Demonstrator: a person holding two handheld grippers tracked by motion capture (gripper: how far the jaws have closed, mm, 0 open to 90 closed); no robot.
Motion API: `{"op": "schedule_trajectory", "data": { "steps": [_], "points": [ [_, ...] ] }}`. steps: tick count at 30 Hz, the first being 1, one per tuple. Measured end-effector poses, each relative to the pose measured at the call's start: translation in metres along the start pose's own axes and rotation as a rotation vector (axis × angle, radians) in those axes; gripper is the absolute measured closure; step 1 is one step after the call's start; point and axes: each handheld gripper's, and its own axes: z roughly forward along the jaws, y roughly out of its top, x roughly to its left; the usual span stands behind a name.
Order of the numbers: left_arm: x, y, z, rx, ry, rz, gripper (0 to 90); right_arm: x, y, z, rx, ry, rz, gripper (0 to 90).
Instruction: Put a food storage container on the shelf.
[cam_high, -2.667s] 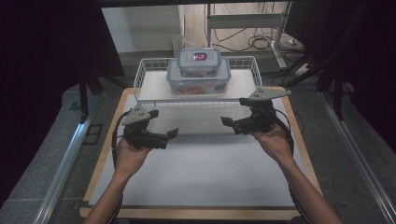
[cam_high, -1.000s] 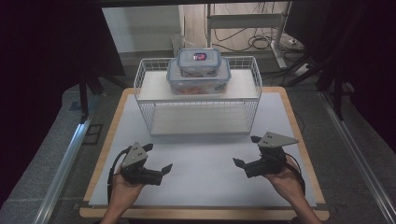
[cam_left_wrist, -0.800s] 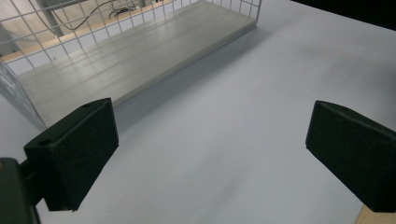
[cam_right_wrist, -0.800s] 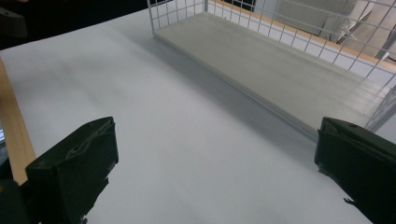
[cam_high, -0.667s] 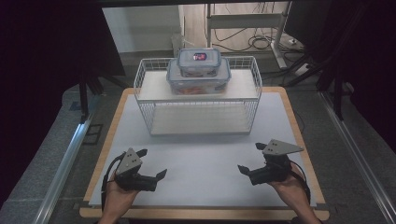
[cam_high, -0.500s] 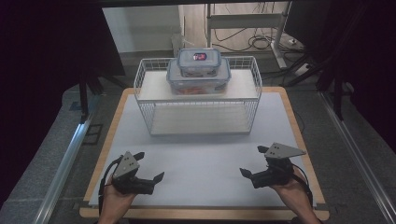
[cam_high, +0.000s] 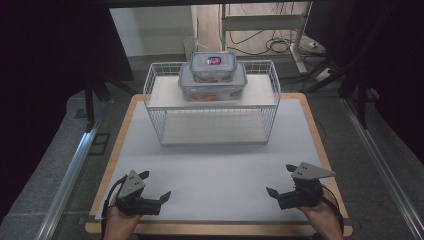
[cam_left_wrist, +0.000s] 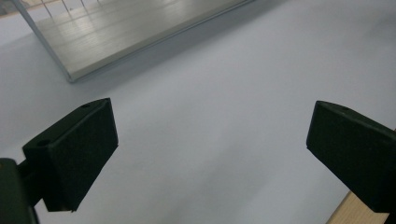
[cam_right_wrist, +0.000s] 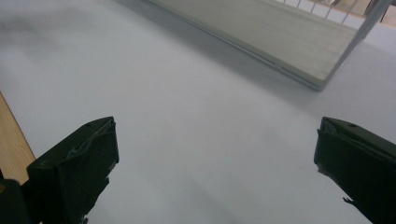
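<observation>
A white wire rack (cam_high: 212, 127) stands at the back of the table. On its upper shelf sit two stacked clear lidded boxes, a small one (cam_high: 213, 63) on a larger one (cam_high: 213, 85). My left gripper (cam_high: 155, 186) rests low at the front left, open and empty. At the front right my right gripper (cam_high: 280, 181) is open as well, with nothing between its fingers. In the left gripper view the gripper (cam_left_wrist: 210, 149) points over the white mat toward the rack's base (cam_left_wrist: 116, 32). In the right gripper view the gripper (cam_right_wrist: 215, 172) faces the rack's base (cam_right_wrist: 280, 37) too.
A white mat (cam_high: 215, 170) covers the wooden table (cam_high: 220, 230). Dark curtains flank both sides. A metal rail (cam_high: 70, 170) runs along the left floor and another (cam_high: 385, 165) on the right. Cables and a desk frame (cam_high: 265, 25) lie beyond the table.
Both grippers have pulled back from just in front of the rack to the table's front edge and dropped low. They stay open and empty throughout.
</observation>
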Motion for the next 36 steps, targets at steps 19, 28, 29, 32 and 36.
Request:
{"op": "schedule_trajectory", "data": {
  "steps": [19, 28, 29, 32, 36],
  "points": [
    [0.008, -0.02, 0.006, 0.086, 0.037, -0.031, 1.6, -0.011, -0.034, -0.001, 0.075, -0.055, 0.035, 0.0],
    [0.011, -0.025, 0.016, 0.168, 0.048, -0.032, 1.5, -0.014, -0.041, 0.009, 0.125, -0.048, 0.048, 0.0],
    [0.011, -0.026, 0.017, 0.172, 0.043, -0.034, 1.4, -0.014, -0.042, 0.009, 0.132, -0.048, 0.051, 0.0],
    [0.01, -0.026, 0.017, 0.174, 0.042, -0.034, 1.4, -0.014, -0.043, 0.012, 0.148, -0.045, 0.055, 0.0],
    [0.011, -0.024, 0.018, 0.168, 0.043, -0.037, 1.4, -0.013, -0.044, 0.013, 0.159, -0.045, 0.047, 0.0]
  ]
}}
